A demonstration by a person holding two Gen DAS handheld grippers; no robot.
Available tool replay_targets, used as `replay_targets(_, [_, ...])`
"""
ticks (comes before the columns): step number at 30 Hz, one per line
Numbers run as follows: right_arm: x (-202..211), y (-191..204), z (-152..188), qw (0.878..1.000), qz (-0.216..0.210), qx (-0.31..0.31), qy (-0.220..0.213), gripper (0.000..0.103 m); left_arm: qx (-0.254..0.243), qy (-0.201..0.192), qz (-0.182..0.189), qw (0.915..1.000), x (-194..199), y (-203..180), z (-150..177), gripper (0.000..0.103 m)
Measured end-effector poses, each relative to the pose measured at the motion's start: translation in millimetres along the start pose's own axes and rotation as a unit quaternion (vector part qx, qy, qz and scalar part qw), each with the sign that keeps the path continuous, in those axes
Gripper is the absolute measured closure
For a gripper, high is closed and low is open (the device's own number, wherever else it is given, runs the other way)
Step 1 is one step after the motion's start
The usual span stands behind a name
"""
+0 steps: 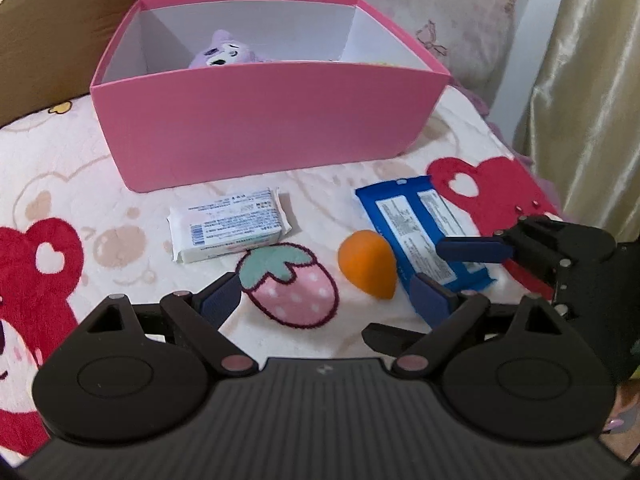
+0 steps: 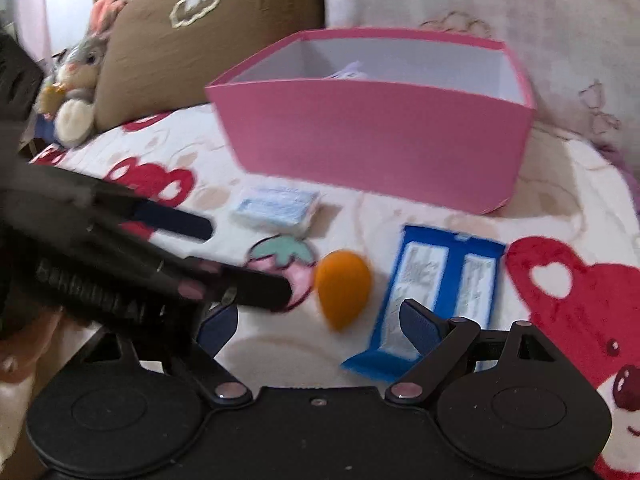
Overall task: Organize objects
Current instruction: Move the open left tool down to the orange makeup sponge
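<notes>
A pink box (image 1: pixel 264 120) stands on the blanket with a purple plush toy (image 1: pixel 222 52) inside. In front of it lie a white tissue pack (image 1: pixel 230 224), an orange egg-shaped sponge (image 1: pixel 366 264) and a blue packet (image 1: pixel 424 232). My left gripper (image 1: pixel 326 300) is open just short of the sponge, with nothing between its pads. My right gripper (image 2: pixel 320 324) is open too. The sponge (image 2: pixel 342 288) sits just ahead of its gap, and its right pad hangs over the blue packet (image 2: pixel 436 288). One right finger (image 1: pixel 472 250) reaches over the packet.
The blanket has strawberry (image 1: pixel 290 284) and red bear prints. A brown pillow (image 2: pixel 200 32) and a grey bunny plush (image 2: pixel 80 76) sit at the back left. A curtain (image 1: pixel 592 80) hangs on the right. The left gripper's fingers (image 2: pixel 256 290) cross the right wrist view.
</notes>
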State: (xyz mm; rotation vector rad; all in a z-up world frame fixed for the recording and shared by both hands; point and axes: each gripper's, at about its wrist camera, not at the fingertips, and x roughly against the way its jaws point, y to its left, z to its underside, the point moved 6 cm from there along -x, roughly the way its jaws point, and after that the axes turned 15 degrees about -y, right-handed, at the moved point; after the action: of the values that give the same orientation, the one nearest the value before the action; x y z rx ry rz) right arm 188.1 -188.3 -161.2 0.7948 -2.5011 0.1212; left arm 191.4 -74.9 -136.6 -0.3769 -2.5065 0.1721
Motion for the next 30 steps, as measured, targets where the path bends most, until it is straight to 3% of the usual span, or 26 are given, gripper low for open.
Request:
replay_targets(6, [-5,7,8,0.999,0.007,0.033,-0.024,0.025,0.016,-0.014,0.008,0.9997,-11,-3,7,0.019])
replay_targets(9, [-7,12,11,0.998,0.012,0.059,-0.027,0.028,0.045,-0.013,0.026,0.9986,-16,-5,9,0.033])
replay_targets(14, [-13,13,16,0.997,0.002,0.069,-0.019,0.028,0.05,-0.011,0.031,0.9982,-26,-9,11,0.057])
replay_targets(16, [-16,13,17,0.997,0.002,0.069,-0.018,0.035,0.063,-0.009,0.042,0.9971,-27,-10,12,0.069])
replay_targets(17, [-18,12,19,0.998,0.003,0.065,-0.011,0.045,0.069,-0.007,0.049,0.9964,-28,-10,13,0.074])
replay_targets(23, [-18,6,19,0.998,0.019,0.052,0.004,0.07,0.083,-0.001,0.059,0.9948,-29,-12,15,0.077])
replay_targets(30, [-8,9,15,0.999,0.027,0.045,-0.002,0.072,0.069,-0.004,0.06,0.9958,-23,-17,12,0.077])
